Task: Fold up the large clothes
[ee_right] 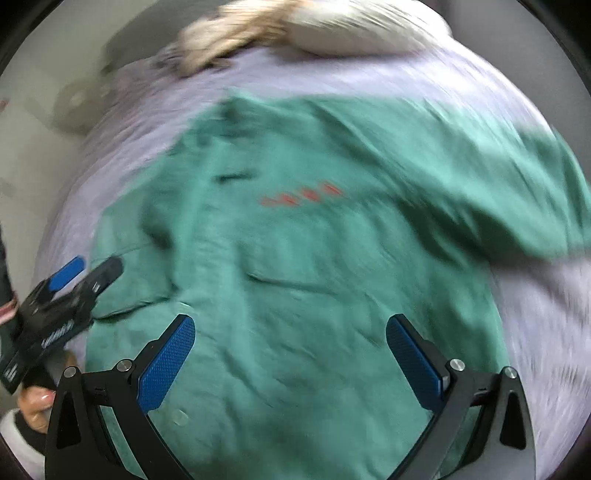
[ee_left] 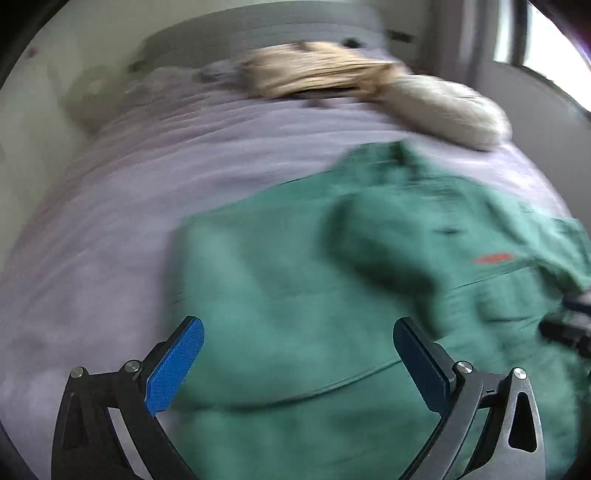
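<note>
A large green shirt (ee_right: 314,258) with small red lettering (ee_right: 303,195) lies spread on a lilac bed sheet (ee_right: 535,314). It also shows in the left wrist view (ee_left: 295,277), with one side folded over the body. My left gripper (ee_left: 299,332) is open and empty just above the shirt's left part. It also shows at the left of the right wrist view (ee_right: 88,267), over the shirt's left edge. My right gripper (ee_right: 290,328) is open and empty above the shirt's lower middle. Both views are blurred by motion.
A beige pillow (ee_left: 443,107) and a tan bundle of cloth (ee_left: 317,70) lie at the head of the bed. A grey headboard (ee_left: 258,26) and a window (ee_left: 535,33) stand beyond. The sheet (ee_left: 110,221) stretches to the shirt's left.
</note>
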Tool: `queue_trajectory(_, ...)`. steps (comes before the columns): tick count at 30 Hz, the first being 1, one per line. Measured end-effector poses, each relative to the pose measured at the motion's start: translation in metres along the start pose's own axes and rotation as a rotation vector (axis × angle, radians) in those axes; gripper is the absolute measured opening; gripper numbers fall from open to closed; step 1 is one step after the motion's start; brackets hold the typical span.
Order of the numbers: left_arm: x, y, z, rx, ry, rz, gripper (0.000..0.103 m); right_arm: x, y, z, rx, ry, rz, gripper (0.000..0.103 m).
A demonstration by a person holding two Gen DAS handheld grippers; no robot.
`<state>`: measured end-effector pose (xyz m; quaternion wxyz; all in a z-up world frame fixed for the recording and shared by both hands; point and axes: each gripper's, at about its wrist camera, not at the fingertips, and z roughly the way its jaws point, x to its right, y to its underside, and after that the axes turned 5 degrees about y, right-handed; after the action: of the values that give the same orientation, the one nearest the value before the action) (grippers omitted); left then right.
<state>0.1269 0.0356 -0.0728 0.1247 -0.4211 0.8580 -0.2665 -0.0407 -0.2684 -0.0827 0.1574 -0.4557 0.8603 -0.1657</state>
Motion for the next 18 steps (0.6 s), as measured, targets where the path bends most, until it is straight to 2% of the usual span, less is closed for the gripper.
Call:
queue_trajectory(3, -0.050, 0.032, 0.009, -0.092, -0.141, -0.044, 0.103, -0.065, -0.020, 0.013, 0.040, 0.044, -0.210, 0.103)
queue_trajectory(5, -0.073, 0.052, 0.019, -0.152, -0.180, -0.075, 0.103, -0.106, -0.027, 0.029, 0.096, 0.105, -0.348, 0.103)
queue_trajectory(7, -0.080, 0.067, 0.029, -0.193, -0.195, -0.073, 0.103, -0.138, -0.031, 0.045, 0.136, 0.178, -0.454, 0.103)
queue_trajectory(9, -0.077, 0.070, 0.037, -0.185, -0.196, -0.061, 0.103, -0.161, -0.038, 0.071, 0.140, 0.282, -0.527, 0.103)
queue_trajectory(11, -0.074, 0.064, 0.043, -0.149, -0.231, -0.070, 0.103, -0.169, -0.043, 0.094, 0.141, 0.394, -0.562, 0.102)
queue_trajectory(12, -0.076, 0.060, 0.046, -0.132, -0.250, -0.096, 0.103, -0.169, -0.046, 0.097, 0.164, 0.420, -0.571, 0.099)
queue_trajectory(14, -0.090, 0.055, 0.048, -0.106, -0.261, -0.182, 0.103, -0.158, -0.053, 0.089, 0.217, 0.418, -0.533, 0.055)
queue_trajectory(15, -0.098, 0.055, 0.048, -0.097, -0.263, -0.219, 0.103, -0.144, -0.059, 0.077, 0.229, 0.398, -0.460, 0.025)
queue_trajectory(16, -0.107, 0.056, 0.048, -0.091, -0.270, -0.249, 0.103, -0.129, -0.063, 0.068, 0.233, 0.361, -0.379, 0.025)
queue_trajectory(17, -0.116, 0.058, 0.047, -0.083, -0.238, -0.273, 0.103, -0.101, -0.068, 0.052, 0.227, 0.256, -0.223, 0.025)
queue_trajectory(18, -0.122, 0.060, 0.049, -0.087, -0.203, -0.287, 0.103, -0.080, -0.070, 0.047, 0.212, 0.180, -0.120, 0.027)
